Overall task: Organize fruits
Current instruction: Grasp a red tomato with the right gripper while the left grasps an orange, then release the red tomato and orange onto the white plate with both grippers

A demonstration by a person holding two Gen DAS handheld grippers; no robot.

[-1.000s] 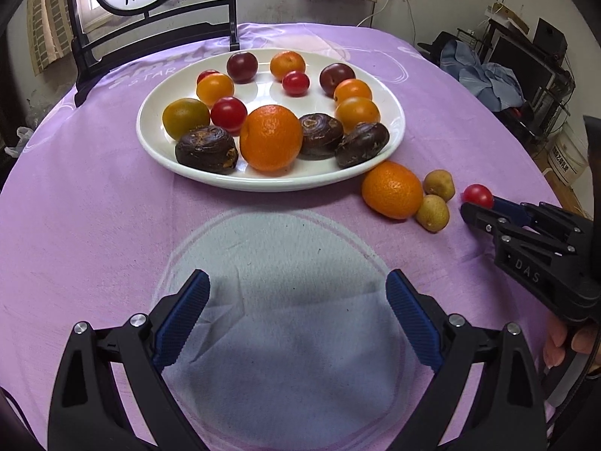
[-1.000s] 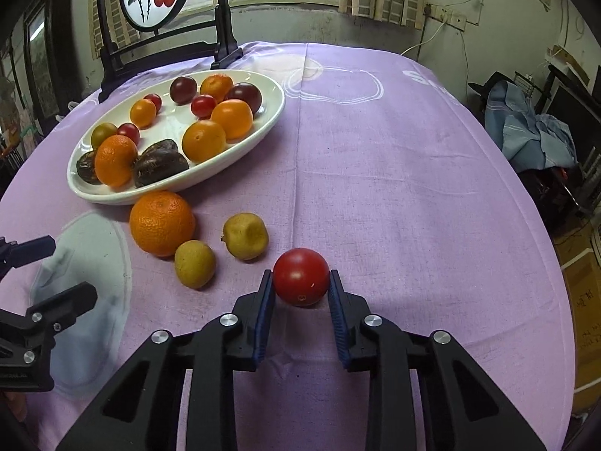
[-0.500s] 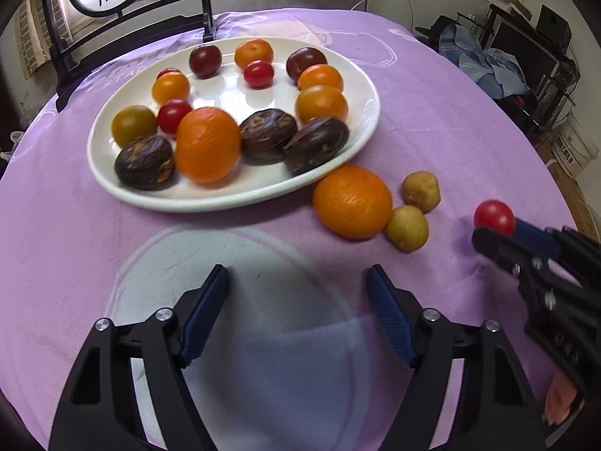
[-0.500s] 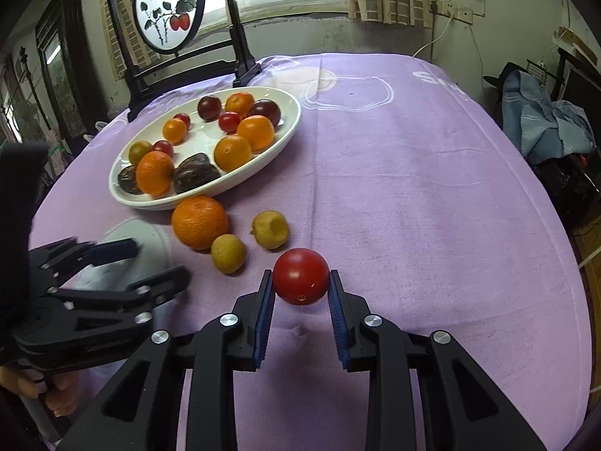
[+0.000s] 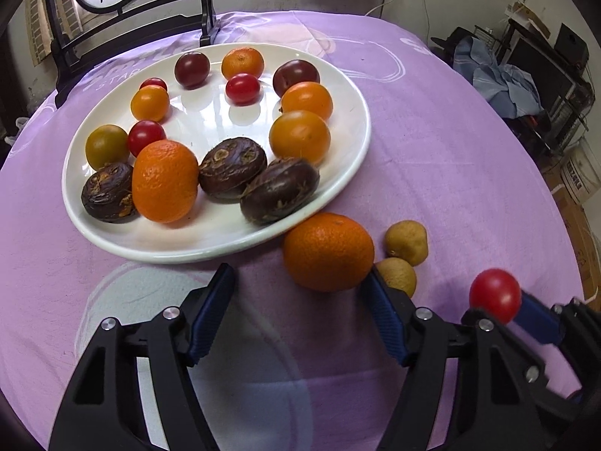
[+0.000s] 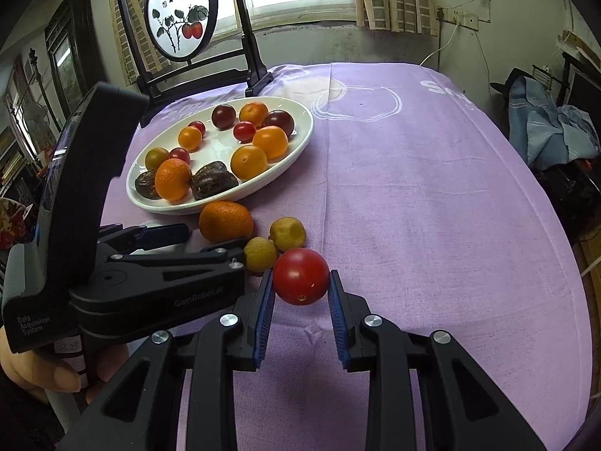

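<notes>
A white oval plate (image 5: 349, 173) (image 6: 300, 139) holds several oranges, red tomatoes, dark plums and brown wrinkled fruits. A loose orange (image 5: 328, 251) (image 6: 225, 221) and two small yellow-brown fruits (image 5: 406, 242) (image 6: 287, 233) lie on the purple cloth beside the plate. My right gripper (image 6: 300, 287) is shut on a red tomato (image 6: 300, 276) (image 5: 495, 295) and holds it above the cloth. My left gripper (image 5: 300, 293) is open and empty, its fingers just short of the loose orange; it also shows in the right wrist view (image 6: 195, 240).
A black stand with a round painted panel (image 6: 180, 18) stands behind the plate. The round table's edge curves off at the right, with clothes (image 6: 552, 127) and boxes beyond it. A pale round print (image 5: 195, 338) marks the cloth under my left gripper.
My left gripper has moved forward and right toward the loose orange. My right gripper has lifted and drawn back with the tomato still held.
</notes>
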